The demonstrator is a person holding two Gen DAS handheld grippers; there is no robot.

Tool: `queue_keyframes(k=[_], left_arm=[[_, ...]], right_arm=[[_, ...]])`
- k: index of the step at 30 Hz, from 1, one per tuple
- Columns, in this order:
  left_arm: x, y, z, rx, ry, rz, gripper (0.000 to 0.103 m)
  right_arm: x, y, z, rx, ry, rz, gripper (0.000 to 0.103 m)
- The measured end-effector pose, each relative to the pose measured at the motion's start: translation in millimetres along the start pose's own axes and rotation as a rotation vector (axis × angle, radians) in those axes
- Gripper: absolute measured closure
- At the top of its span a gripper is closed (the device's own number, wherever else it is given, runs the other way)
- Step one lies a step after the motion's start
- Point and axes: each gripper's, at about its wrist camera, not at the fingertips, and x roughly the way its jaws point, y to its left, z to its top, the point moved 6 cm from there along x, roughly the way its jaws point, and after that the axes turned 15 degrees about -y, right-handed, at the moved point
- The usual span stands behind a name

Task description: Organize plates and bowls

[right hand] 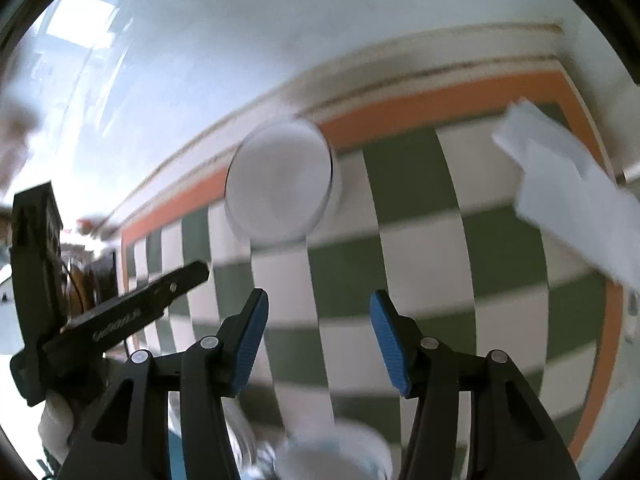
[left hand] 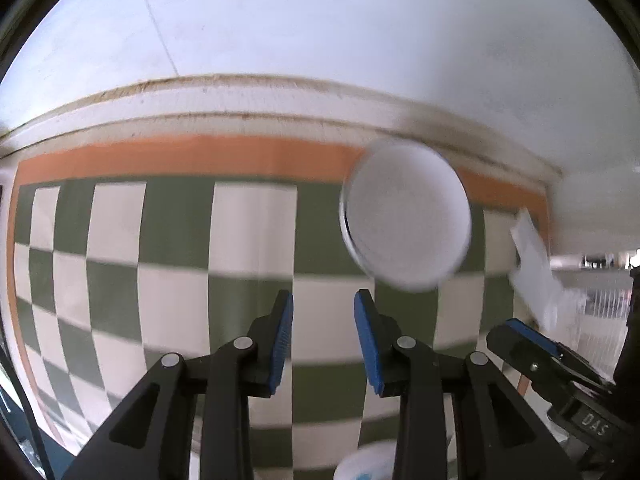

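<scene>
White bowl [left hand: 406, 216] sits on the checkered cloth [left hand: 176, 264], at the far edge where the orange border [left hand: 200, 158] meets the white wall trim. From the left wrist view it lies ahead and to the right of the fingers; from the right wrist view the same bowl [right hand: 282, 182] lies ahead and slightly left. Its opening looks turned toward the cameras, though blur makes the tilt hard to judge.

Left tongs [left hand: 324, 336]: spread, nothing between the blue pads. Right tongs [right hand: 318, 338]: spread wider, also empty. Both are short of the bowl, not touching it. The right unit shows at the lower right of the left view, the left unit at the lower left of the right view, so the 2 sit side by side.

A second pale dish [left hand: 366, 460], with a bluish mark, peeks in at the bottom of the left view; a blurred pale shape [right hand: 336, 452] in the right view may be the same, cannot tell. White crumpled paper [right hand: 568, 188] lies on the cloth to the right, well apart from the bowl.

Judgement: reach phase, with no dish gripped yet. The right tongs are the better aligned. Advise approaching the near rim with 1 pad inside and 1 outside the wall, closing firmly on the rim, then lifting straight before carrying. Risk: a glazed rim may slip, and a sideways nudge could push the bowl into the wall trim. Keep the left tongs back, out of the path.
</scene>
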Motion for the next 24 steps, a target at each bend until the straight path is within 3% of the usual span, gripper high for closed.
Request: queue_keyframes(k=[5,9,11,13,15,20,24], left_arm=[[39.9,-1.0,22.3,-0.033,0.064,-0.042,0.074],[60.6,-4.4,24.8,-0.025,0.098,-0.049,0.074],[66.6,-3.5,24.3,-0.013,0.095,-0.031,0.076],[71.0,-3.2,23.0,-0.005,0.092,-0.027,0.082],[72.2,-2.5,20.4,-0.003,0.091,-0.032,0.086],[67.0,-6.3,20.8,-0.004,0.081,-0.064,0.091],[56.8,-11.1,23.2,0.046,0.053,-0.037,0.091]], right_arm=[[41.2,0.7,36.9,-0.002,-0.008,-0.023,0.047],[63.2,-0.2,47.9,0.003,0.010,-0.033,0.048],[70.6,-0.5,50.1,-0.003,0.009,-0.045,0.057],[77.2,1.1,50.4,-0.004,0.023,-0.041,0.084],[80.6,0.2,50.1,-0.008,0.035,-0.064,0.091],[78.9,-3.9,45.0,0.010,0.029,-0.051,0.091],[75.0,-4.5,36.3,-0.010,0.030,-0.057,0.092]])
